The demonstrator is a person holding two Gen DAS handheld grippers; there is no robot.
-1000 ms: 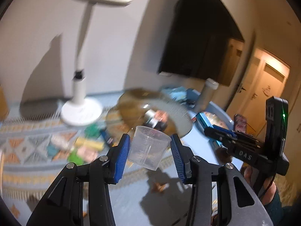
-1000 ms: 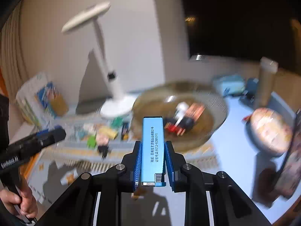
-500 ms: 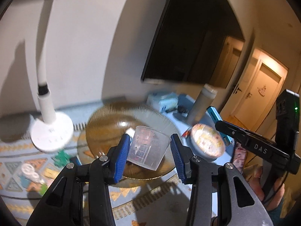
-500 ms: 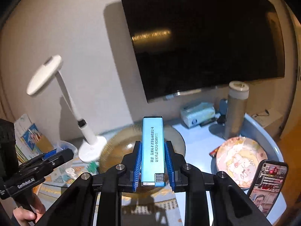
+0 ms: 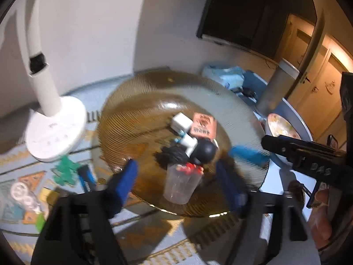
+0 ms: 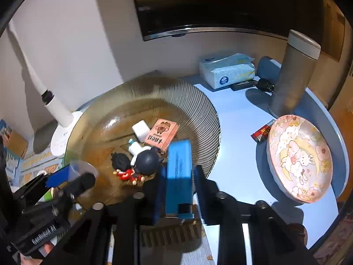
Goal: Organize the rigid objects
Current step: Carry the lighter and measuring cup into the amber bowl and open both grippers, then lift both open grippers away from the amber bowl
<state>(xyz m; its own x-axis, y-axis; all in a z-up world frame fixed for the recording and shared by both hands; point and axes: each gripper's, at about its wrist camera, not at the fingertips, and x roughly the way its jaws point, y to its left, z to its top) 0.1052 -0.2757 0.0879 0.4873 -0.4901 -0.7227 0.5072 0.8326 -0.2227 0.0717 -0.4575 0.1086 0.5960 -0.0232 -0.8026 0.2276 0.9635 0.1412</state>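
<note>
Broadly, a pale blue table [image 6: 238, 119] carries everything, and the ribbed amber glass dish [image 6: 198, 101] on it is the reference for the rest. A white desk lamp [image 5: 55, 128] stands just left of the dish, its base touching or nearly touching the rim. Well to the right of the dish, at the back, a tall grey flask [image 6: 293, 75] stands upright. A flowered pink plate [image 6: 300, 159] lies right of the dish, apart from it. A blue tissue pack [image 6: 227, 70] sits behind the dish's right edge.

The left gripper [image 5: 176, 167] hangs over the near part of the dish with its blue pads spread wide and clear of anything. Between them, touching neither, the clear plastic cup [image 5: 181, 185] stands upright inside the dish near its front rim.

The right gripper [image 6: 179, 170] is at the dish's near right rim with a blue box [image 6: 178, 165] lying lengthwise between its pads. The pads sit close on both sides, but the blur hides whether they press on the box.

At the middle of the dish lie a pink card box [image 6: 162, 133], a dark-headed toy figure [image 6: 146, 162] and a white plug block [image 6: 140, 130], all close together.
</note>
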